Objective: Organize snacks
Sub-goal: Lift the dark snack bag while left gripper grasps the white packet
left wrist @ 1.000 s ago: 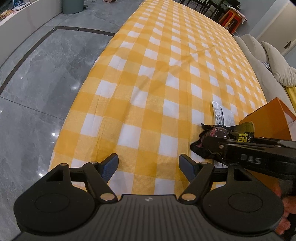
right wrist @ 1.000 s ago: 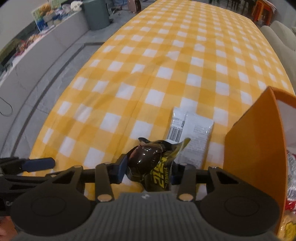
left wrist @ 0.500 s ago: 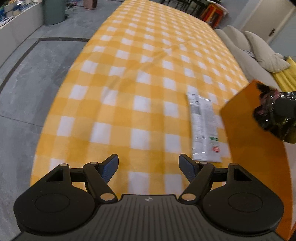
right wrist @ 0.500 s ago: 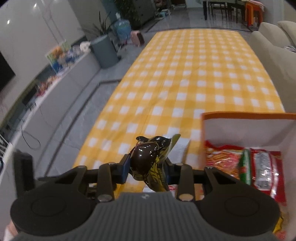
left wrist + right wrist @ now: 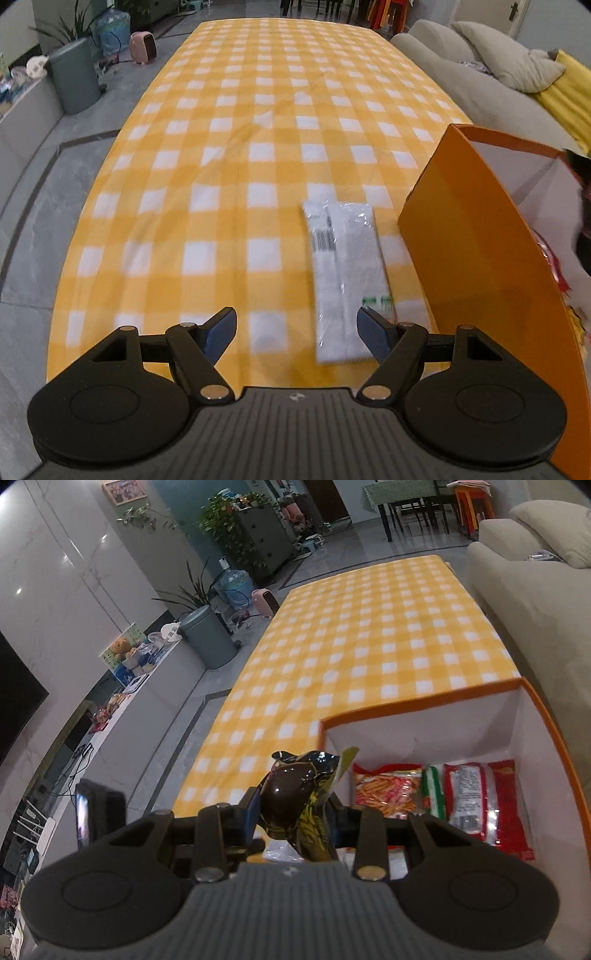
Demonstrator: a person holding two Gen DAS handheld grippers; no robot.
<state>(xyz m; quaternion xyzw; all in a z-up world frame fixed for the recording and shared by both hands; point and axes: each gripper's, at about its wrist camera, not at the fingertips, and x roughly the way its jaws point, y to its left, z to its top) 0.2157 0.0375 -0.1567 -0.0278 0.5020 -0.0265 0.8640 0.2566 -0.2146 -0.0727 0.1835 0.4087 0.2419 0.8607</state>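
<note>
Two handheld grippers over a table covered by a yellow-and-white checked cloth (image 5: pixel 258 155). The left gripper (image 5: pixel 297 330) hangs low above the near end of the table with its blue-tipped fingers (image 5: pixel 221 334) spread wide and nothing between them. A white snack packet (image 5: pixel 345 280) (barcode side up) lies flat on the cloth, its near end just ahead of the right-hand fingertip and just beside the outer wall of an orange box (image 5: pixel 480 258). The right gripper (image 5: pixel 295 808) is raised at the near left corner of the same orange box (image 5: pixel 417 701), its fingers clamped on a glossy dark snack packet (image 5: pixel 299 797) with yellow lettering, held off the table. The box has white inner walls, and several packets lie side by side on its floor: an orange-and-red stick snack pack (image 5: pixel 386 788), a narrow green pack (image 5: pixel 432 792) and red packs (image 5: pixel 484 805). A beige sofa (image 5: pixel 524 590) borders the table's far side, and a grey bin (image 5: pixel 208 637) stands on the floor opposite.
</note>
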